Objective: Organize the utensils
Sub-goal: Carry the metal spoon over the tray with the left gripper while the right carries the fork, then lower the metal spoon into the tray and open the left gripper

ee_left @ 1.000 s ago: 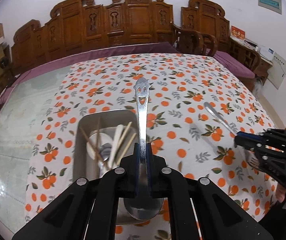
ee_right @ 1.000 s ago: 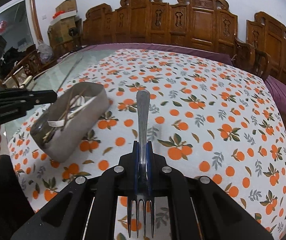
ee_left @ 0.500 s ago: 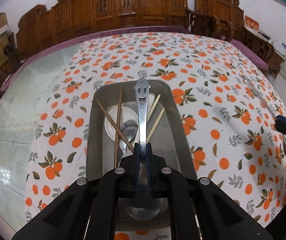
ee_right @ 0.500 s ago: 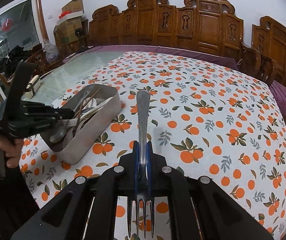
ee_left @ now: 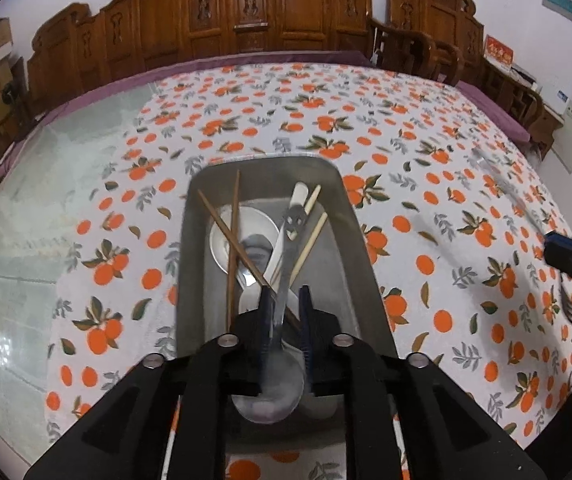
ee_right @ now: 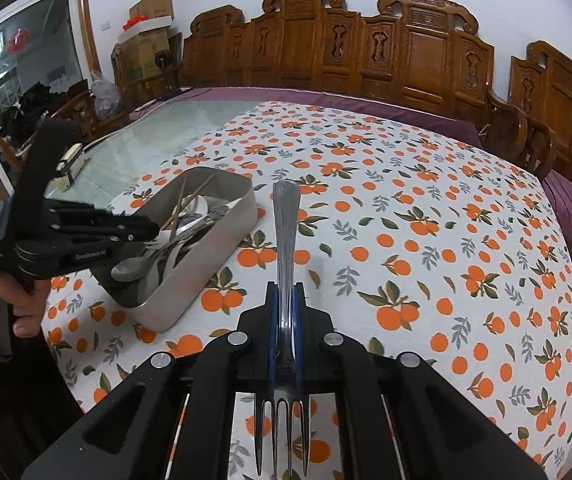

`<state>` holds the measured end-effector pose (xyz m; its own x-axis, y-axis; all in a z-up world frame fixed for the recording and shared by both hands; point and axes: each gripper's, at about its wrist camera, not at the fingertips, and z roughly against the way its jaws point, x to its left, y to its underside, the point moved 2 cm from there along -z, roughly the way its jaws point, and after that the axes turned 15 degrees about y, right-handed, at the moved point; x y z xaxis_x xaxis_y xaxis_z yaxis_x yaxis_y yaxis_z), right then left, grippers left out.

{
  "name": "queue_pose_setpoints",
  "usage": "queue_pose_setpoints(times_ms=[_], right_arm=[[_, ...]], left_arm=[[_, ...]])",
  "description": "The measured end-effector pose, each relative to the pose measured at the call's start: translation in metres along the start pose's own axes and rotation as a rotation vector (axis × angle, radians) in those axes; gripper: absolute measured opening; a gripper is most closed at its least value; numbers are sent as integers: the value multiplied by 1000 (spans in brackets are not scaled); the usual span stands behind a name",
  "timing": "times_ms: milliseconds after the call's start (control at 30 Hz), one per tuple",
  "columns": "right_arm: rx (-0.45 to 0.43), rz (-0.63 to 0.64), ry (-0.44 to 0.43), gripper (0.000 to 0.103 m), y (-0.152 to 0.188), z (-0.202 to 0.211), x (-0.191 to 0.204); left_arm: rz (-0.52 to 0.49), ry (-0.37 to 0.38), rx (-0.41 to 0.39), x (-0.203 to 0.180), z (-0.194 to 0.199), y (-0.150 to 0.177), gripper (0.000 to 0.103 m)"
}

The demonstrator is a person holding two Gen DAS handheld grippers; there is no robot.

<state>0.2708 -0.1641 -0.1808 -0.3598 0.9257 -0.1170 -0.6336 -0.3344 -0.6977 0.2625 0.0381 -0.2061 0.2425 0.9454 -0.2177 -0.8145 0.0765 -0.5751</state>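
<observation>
Smiley-handled steel spoon [ee_left: 282,280] slips free as left gripper [ee_left: 284,308] jaws open over the metal tray [ee_left: 360,264]; right gripper [ee_right: 285,312] clamps the steel fork [ee_right: 286,232]; spoon could snag crossed chopsticks [ee_left: 232,240].

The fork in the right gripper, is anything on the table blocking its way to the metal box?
Nothing visible does. The fork is clamped in the right gripper, and only bare tablecloth lies between it and the metal box. The left gripper, opening around a spoon, hangs over the box's near end.
</observation>
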Motion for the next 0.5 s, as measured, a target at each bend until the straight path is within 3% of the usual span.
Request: queue_pose_setpoints(times_ms=[100, 267, 467, 500], right_arm=[[1, 14, -3, 8, -4, 0, 11], [3, 36, -9, 8, -13, 1, 29], [18, 51, -19, 8, -28, -2, 49], [21, 55, -21, 8, -31, -2, 52]], left_arm=[[-28, -5, -22, -2, 16, -1, 17], [-43, -3, -54, 2, 40, -2, 29], [-30, -13, -79, 16, 64, -4, 52], [-24, -15, -84, 19, 69, -4, 60]])
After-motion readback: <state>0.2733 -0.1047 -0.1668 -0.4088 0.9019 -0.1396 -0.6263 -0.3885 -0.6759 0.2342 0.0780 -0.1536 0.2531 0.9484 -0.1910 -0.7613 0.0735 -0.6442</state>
